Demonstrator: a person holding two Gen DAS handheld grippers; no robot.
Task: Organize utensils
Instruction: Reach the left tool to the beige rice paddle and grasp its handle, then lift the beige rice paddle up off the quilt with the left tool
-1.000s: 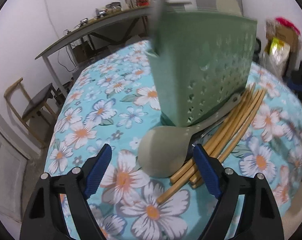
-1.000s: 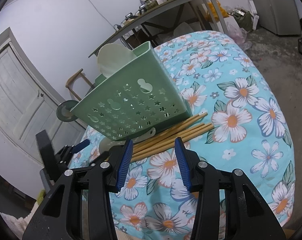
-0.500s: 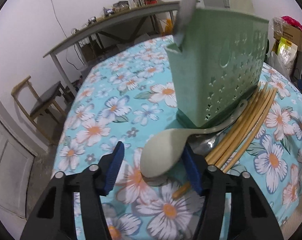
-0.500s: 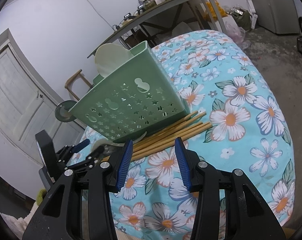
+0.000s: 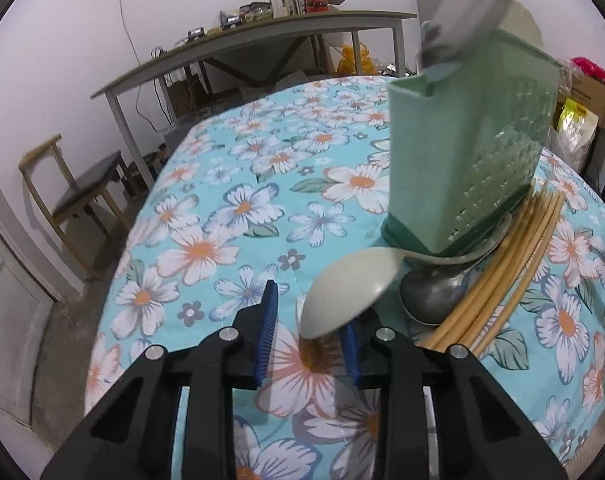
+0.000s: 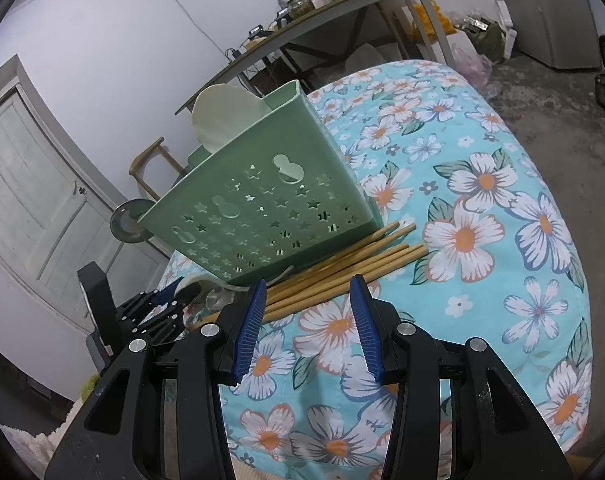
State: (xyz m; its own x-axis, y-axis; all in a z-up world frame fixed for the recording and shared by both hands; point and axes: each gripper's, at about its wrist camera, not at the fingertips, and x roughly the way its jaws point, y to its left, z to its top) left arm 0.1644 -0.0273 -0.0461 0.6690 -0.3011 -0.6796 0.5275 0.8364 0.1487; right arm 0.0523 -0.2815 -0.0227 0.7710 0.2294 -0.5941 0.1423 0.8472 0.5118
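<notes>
A green perforated utensil holder (image 5: pixel 470 152) stands on the floral tablecloth (image 5: pixel 242 208), with a grey utensil (image 5: pixel 470 8) sticking out of its top. At its foot lie a pale grey-green spoon (image 5: pixel 350 288), a dark metal spoon (image 5: pixel 430 296) and several bamboo chopsticks (image 5: pixel 514 272). My left gripper (image 5: pixel 308 332) is closing, with the pale spoon's bowl between its jaws. The bowl lies against the right pad and clear of the left one. My right gripper (image 6: pixel 308 320) stands open and empty just short of the chopsticks (image 6: pixel 350 260) and the holder (image 6: pixel 262 200). A white paddle (image 6: pixel 226 120) stands in the holder.
The cloth curves down at the table's edges (image 6: pixel 562 240). A wooden chair (image 5: pixel 74 196) and a long grey table (image 5: pixel 262 44) with clutter stand by the wall. Bags and boxes (image 5: pixel 582 112) sit at the right, and a white door (image 6: pixel 42 200) at the left.
My left gripper's jaws have narrowed markedly around the pale spoon's bowl, and the gripper has shifted sideways along the table. The right gripper has not moved.
</notes>
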